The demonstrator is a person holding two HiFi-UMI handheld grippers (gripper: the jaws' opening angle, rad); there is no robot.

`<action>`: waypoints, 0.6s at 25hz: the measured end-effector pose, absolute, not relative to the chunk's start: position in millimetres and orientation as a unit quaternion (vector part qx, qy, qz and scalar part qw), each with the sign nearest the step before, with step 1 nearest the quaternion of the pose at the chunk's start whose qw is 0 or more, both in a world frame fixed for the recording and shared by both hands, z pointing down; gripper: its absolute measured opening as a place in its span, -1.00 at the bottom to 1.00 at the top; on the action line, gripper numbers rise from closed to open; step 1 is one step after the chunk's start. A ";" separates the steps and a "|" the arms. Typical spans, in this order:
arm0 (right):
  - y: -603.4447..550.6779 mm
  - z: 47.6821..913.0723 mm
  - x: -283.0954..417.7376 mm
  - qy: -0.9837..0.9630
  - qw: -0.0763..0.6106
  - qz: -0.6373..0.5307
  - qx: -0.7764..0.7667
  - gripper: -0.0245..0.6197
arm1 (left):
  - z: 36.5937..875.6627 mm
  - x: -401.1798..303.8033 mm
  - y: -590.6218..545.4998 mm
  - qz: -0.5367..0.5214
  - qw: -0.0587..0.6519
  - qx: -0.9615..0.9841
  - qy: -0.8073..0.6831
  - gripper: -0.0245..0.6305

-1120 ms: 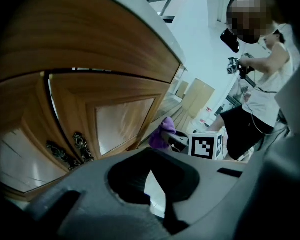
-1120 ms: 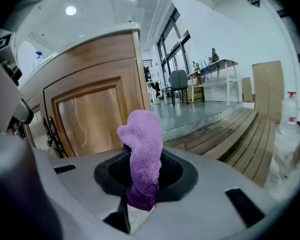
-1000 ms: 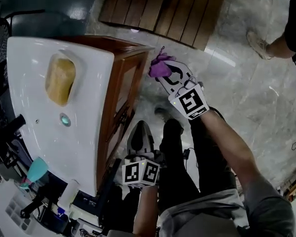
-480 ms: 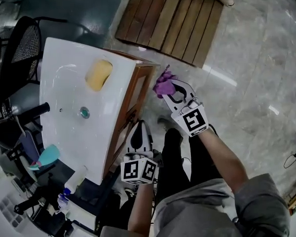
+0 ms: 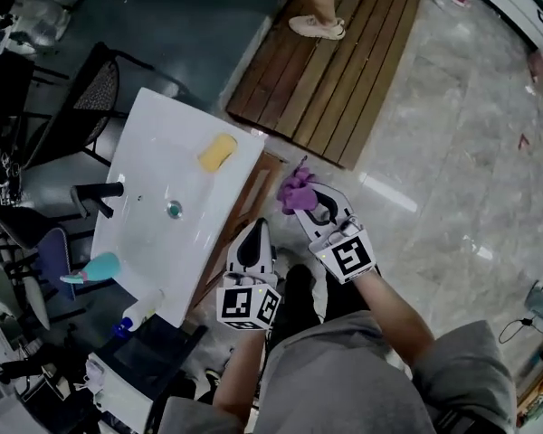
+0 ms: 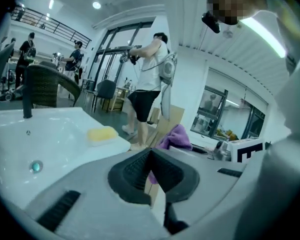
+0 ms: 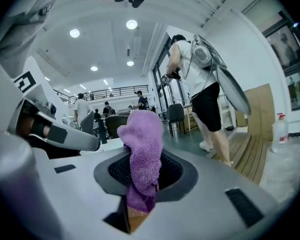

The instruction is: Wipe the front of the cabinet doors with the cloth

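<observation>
Marble floor (image 5: 452, 152), pale and glossy, on the right, with a slatted wooden mat (image 5: 344, 70) at the far side. White tabletop (image 5: 154, 251) with its basin on the left, seen from steeply above. Beneath it a brown wooden cabinet (image 5: 253, 188), door fronts facing right and showing only as a thin edge.

Right tool (image 5: 300, 199) near the cabinet's far corner, pinching the purple cloth (image 5: 296, 188), most of the fabric bunched out past the tips. Left tool (image 5: 253, 231) nearer in, just beside the cabinet front, pressed together on nothing. Yellow sponge (image 5: 217, 152) lying at the tabletop's far end, no part of this job.

Hard to tell from above whether cloth and wood are touching; probably just short of the door.

To do the step well:
- Lay the cloth flat against the door rather than dabbing with the tuft.
- Lead with the fabric, so the hard tips never scrape the wood.
- Work from the top rail down in overlapping passes.
- Keep the pinch firm, since drag on the panel could pull the cloth free.
- Keep the left tool clear of the stroke, or ready to steady a door that swings.
</observation>
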State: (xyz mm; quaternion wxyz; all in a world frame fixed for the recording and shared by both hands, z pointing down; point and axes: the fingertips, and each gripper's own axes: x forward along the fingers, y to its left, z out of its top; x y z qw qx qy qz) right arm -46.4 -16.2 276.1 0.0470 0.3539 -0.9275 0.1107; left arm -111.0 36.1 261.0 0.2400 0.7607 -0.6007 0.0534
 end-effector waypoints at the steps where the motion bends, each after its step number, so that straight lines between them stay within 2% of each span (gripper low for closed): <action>1: -16.1 262.4 -45.0 -0.927 0.046 0.105 0.356 -0.65 | 247.8 -110.4 34.0 0.051 0.227 0.765 -0.600 -0.90; 7: -18.2 182.2 -40.0 -0.924 0.016 0.079 0.374 -0.65 | 177.2 -113.7 31.2 0.044 0.149 0.789 -0.595 -0.90; 15: 0.3 99.6 -44.3 -0.923 -0.028 0.052 0.381 -0.65 | 109.0 -134.1 43.2 0.025 0.085 0.797 -0.597 -0.90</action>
